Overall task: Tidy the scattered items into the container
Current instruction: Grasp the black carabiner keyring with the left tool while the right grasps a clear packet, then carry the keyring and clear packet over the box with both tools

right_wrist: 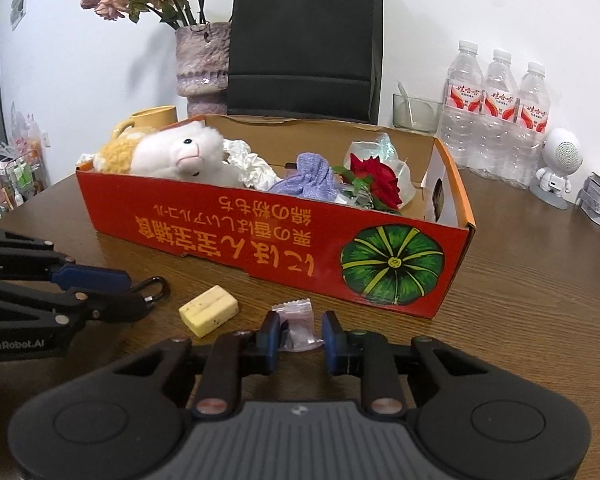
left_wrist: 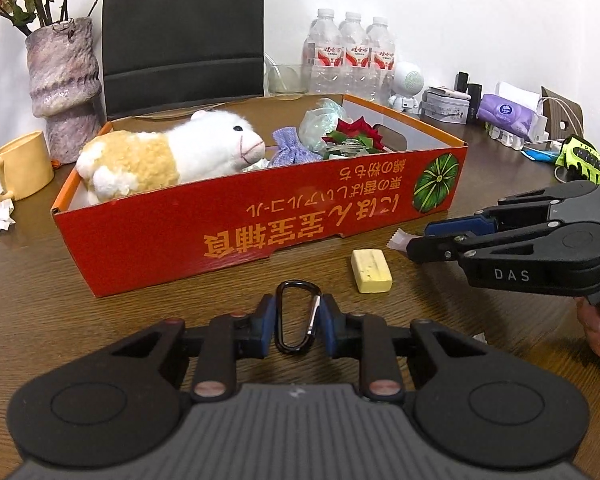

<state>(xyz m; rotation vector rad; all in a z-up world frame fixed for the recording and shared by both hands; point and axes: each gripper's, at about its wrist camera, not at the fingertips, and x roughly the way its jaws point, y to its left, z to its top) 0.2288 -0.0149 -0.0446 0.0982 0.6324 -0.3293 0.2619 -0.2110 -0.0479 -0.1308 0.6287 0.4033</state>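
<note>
We have the left gripper clamped on the carabiner, its blue pads pressed to the two long sides, so the clip's long axis runs straight ahead along the fingers, toward the box. The right gripper pinches the candy wrapper low on the table; the pads look to touch its crinkled sides, though how firm the hold is we cannot tell. Both things sit at table level, just in front of the box's near wall, which stands higher than they do.

That is the relation we judge the next move turns on: the box lies forward and above both grips, so each load would need to rise over the red wall before going in. The right hand is nearer the box's pumpkin-marked corner; the left faces the middle of the long wall.

Between us lies the yellow bar, untouched, nearer the left fingers. Inside the box, the plush, cloth and rose already fill much of the floor.
</note>
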